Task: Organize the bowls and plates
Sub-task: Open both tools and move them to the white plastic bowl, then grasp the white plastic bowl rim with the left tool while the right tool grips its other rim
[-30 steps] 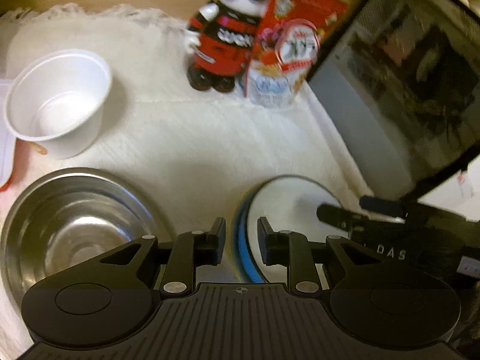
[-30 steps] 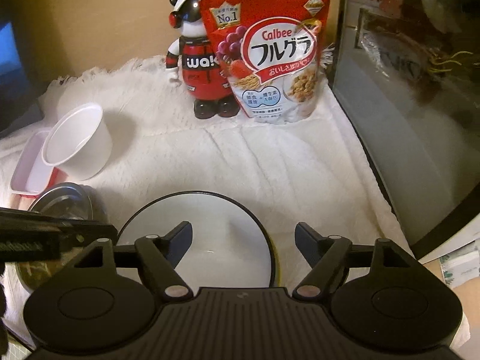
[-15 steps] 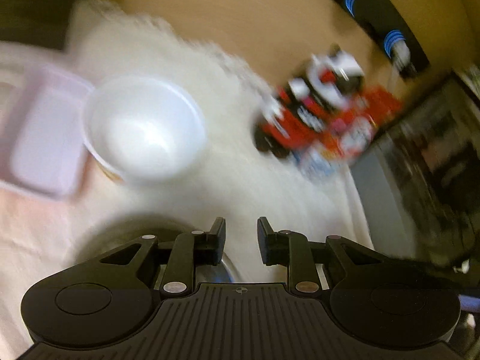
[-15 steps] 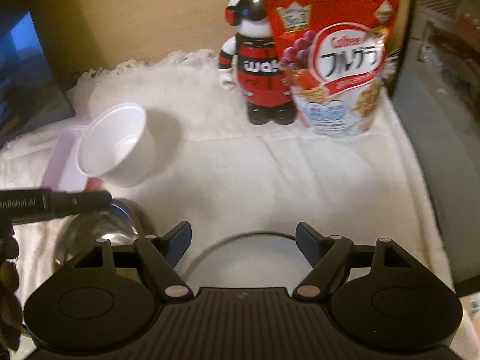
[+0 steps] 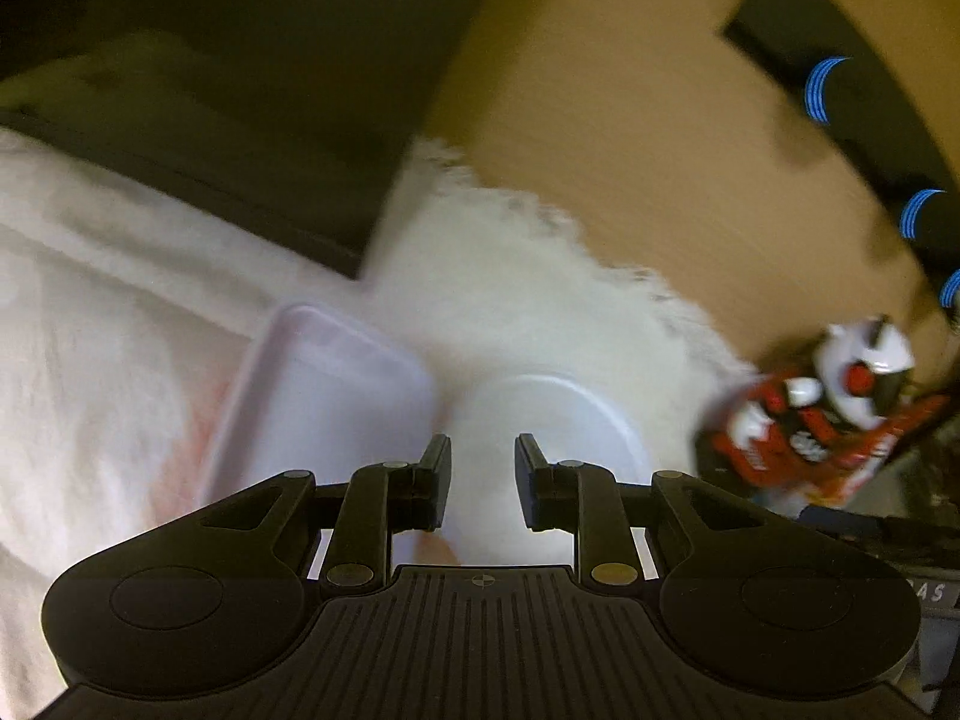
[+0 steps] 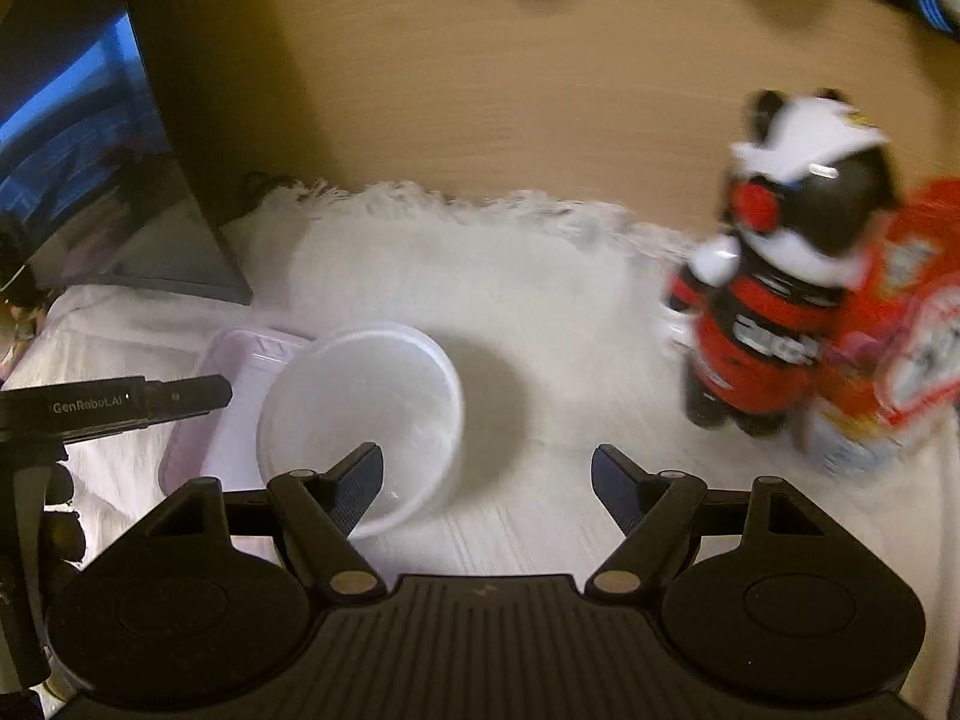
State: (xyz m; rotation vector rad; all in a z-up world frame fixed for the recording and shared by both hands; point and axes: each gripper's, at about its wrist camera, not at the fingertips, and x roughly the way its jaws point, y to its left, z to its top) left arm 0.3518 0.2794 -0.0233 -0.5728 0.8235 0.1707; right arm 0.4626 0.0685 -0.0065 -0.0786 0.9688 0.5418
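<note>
We've got the white bowl dead ahead now, sitting upright on the fluffy white cloth that covers the tabletop, its left side right up against a shallow pale pink tray. It looks to us like thin plastic or foam: light, a bit flexible at the wall, probably slick, so a hard squeeze could buckle it, and the sensible hold would be a pinch across the rim, one finger inside and one outside. The right tongs stand spread with nothing between them, the left finger hanging over the bowl's mouth and the right finger over bare cloth. The left tongs are drawn close together but not touching, a narrow gap showing and nothing pinched in it, poised over the seam where bowl meets tray. Off to the right stand the red and black bear figure and the red cereal bag, both smeared by blur. Against a second ago, the view has swung leftward in both cameras: the steel bowl and the dark-rimmed plate that filled the foreground are gone from sight, the white bowl has come in under the fingers, and the spacing of both pairs of tongs looks unchanged.
</note>
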